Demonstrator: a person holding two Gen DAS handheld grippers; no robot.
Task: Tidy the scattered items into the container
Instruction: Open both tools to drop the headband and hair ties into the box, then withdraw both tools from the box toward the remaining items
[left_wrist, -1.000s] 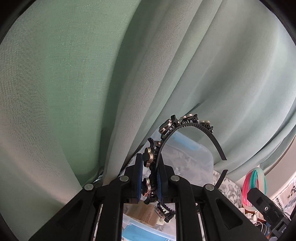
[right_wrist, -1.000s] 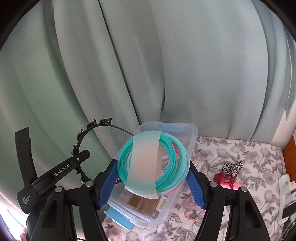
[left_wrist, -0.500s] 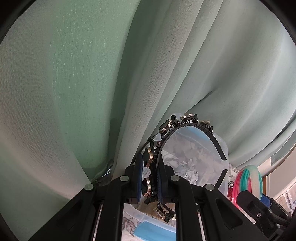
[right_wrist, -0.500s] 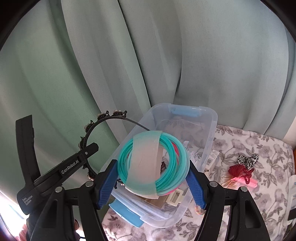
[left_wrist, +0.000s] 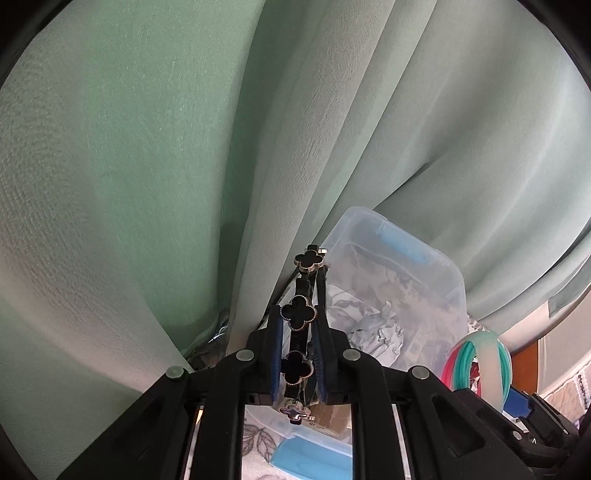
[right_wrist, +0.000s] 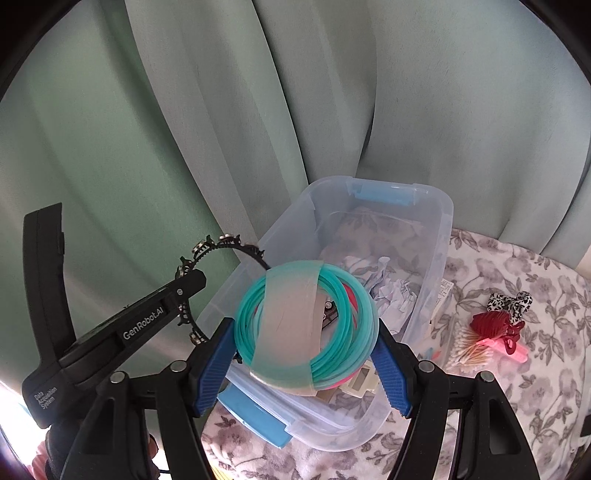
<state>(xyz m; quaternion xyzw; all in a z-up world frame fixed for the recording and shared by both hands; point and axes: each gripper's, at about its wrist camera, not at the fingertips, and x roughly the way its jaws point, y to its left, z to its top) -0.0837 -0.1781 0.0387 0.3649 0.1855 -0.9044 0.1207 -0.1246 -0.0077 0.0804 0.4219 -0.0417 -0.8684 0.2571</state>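
mint green curtain (right_wrist: 207, 110) hangs behind. the clear storage box (right_wrist: 441, 221) has light blue latches. the headband (left_wrist: 301, 314) is black with black clover studs rimmed in silver. the bundle of hoops (right_wrist: 306, 325) is teal with some pink, wrapped in a translucent pale band. the bedspread (right_wrist: 517, 387) is white with grey flowers. the fingers (right_wrist: 388, 365) carry blue ribbed pads on black.
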